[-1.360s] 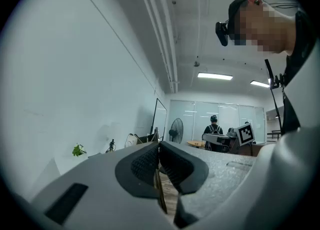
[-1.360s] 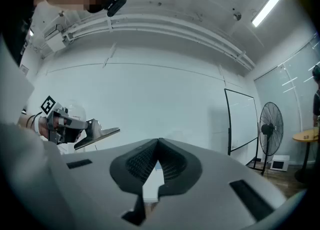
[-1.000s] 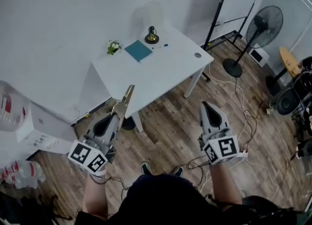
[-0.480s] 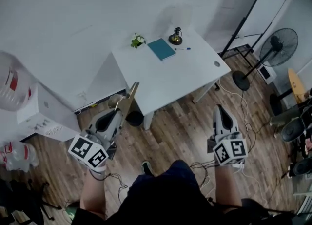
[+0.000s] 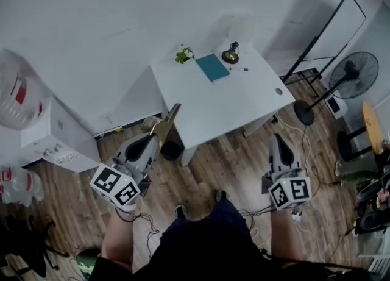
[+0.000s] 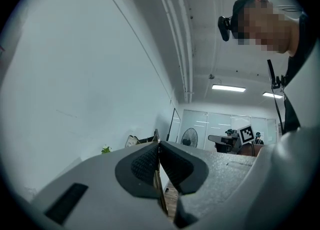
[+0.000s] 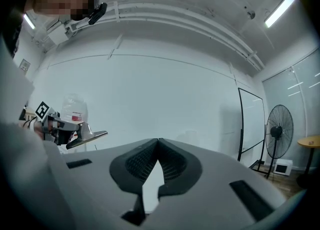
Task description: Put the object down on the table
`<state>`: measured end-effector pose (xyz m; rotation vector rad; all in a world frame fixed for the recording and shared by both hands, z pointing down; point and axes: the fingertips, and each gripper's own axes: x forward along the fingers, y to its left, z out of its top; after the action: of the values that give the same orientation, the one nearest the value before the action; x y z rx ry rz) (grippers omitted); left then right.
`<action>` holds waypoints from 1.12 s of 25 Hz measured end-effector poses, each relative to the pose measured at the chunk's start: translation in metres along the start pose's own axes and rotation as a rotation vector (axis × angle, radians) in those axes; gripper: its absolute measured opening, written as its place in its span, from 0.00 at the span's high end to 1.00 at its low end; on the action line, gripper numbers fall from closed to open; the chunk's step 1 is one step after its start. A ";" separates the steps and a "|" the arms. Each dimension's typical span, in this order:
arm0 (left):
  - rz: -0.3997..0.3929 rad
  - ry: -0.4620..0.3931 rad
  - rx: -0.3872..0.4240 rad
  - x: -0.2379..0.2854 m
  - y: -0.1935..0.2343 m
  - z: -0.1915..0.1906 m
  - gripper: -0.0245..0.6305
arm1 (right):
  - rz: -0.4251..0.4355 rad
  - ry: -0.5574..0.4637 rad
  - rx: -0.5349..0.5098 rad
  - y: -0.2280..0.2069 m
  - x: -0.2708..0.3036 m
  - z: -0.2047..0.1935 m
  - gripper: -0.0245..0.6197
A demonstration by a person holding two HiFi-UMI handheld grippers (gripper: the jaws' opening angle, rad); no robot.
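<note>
- Above the wood-plank floor, short of the white rectangular table, the left gripper is clamped on a thin flat tan strip. The strip juts forward and up past the jaw tips, toward the table's near edge.
- The left gripper view shows the strip edge-on, pinched between the ribbed pads near one end, with most of its length free beyond them.
- It looks stiff and light. It keeps a straight line with no sag, though I cannot tell whether it is wood or metal.
- Being so thin and smooth, it could pivot in an end grip. Holding it flat-face to the pads, as now, seems the sound way to carry it.
- The right gripper hangs at the person's side with its jaws together on nothing.
- The table's near half looks bare. The teal rectangular notebook and small green potted plant sit toward its far edge.
</note>
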<state>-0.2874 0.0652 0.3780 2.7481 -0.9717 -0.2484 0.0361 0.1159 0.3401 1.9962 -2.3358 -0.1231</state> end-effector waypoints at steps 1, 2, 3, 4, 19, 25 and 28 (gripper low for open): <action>0.000 0.005 -0.001 0.004 0.002 -0.002 0.95 | -0.002 0.004 0.005 -0.003 0.002 -0.003 0.95; -0.001 0.012 -0.001 0.009 0.003 -0.004 0.95 | -0.003 0.008 0.011 -0.006 0.005 -0.007 0.95; -0.001 0.019 0.000 0.014 0.004 -0.006 0.95 | -0.005 0.012 0.020 -0.010 0.009 -0.011 0.95; 0.000 0.027 0.001 0.020 0.006 -0.008 0.95 | -0.005 0.014 0.031 -0.014 0.013 -0.016 0.95; 0.097 0.143 -0.017 0.173 0.037 -0.046 0.95 | 0.087 0.023 0.198 -0.125 0.125 -0.073 0.95; 0.171 0.195 -0.066 0.222 0.042 -0.073 0.95 | 0.127 0.046 0.227 -0.176 0.154 -0.096 0.95; 0.204 0.217 -0.087 0.242 0.049 -0.087 0.95 | 0.141 0.051 0.247 -0.193 0.165 -0.105 0.95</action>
<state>-0.1116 -0.1130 0.4531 2.5095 -1.1401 0.0403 0.2111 -0.0792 0.4247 1.8947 -2.5569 0.2321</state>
